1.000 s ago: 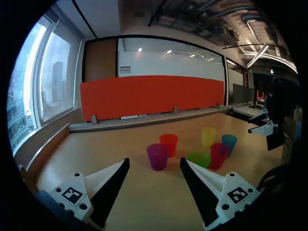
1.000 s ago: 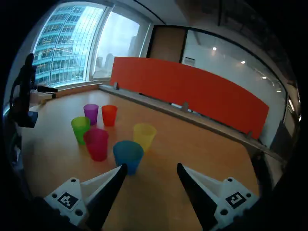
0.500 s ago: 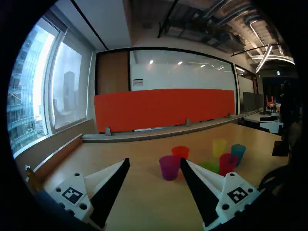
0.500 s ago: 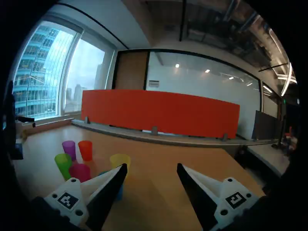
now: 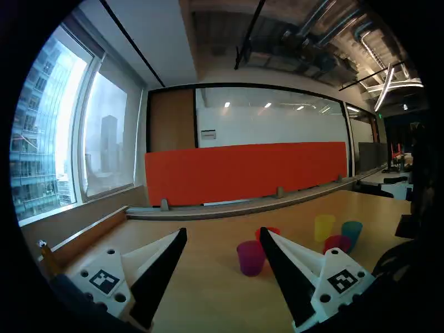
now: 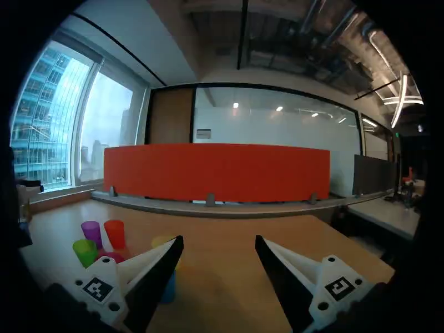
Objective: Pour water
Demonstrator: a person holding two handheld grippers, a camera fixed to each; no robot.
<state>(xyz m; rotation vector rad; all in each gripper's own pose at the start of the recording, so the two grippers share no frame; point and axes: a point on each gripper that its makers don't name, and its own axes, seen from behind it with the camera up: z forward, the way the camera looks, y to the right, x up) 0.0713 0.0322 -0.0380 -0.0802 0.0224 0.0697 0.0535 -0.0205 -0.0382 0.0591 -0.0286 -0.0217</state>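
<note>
Left gripper [image 5: 222, 261]: fingers spread, nothing held, levelled low over bench [image 5: 211, 302], pointing forward. Purple cup [image 5: 251, 258] just ahead, framed between fingertips; yellow cup [image 5: 324, 226] farther ahead-right. Cups upright, clustered, probably for easy cup-to-cup pouring; water inside not discernible. Right gripper [image 6: 219, 266]: spread, empty, level, forward. Cluster ahead-left: green cup [image 6: 85, 251], red cup [image 6: 115, 233]; teal cup [image 6: 169, 287] nearest, partly behind left finger.
</note>
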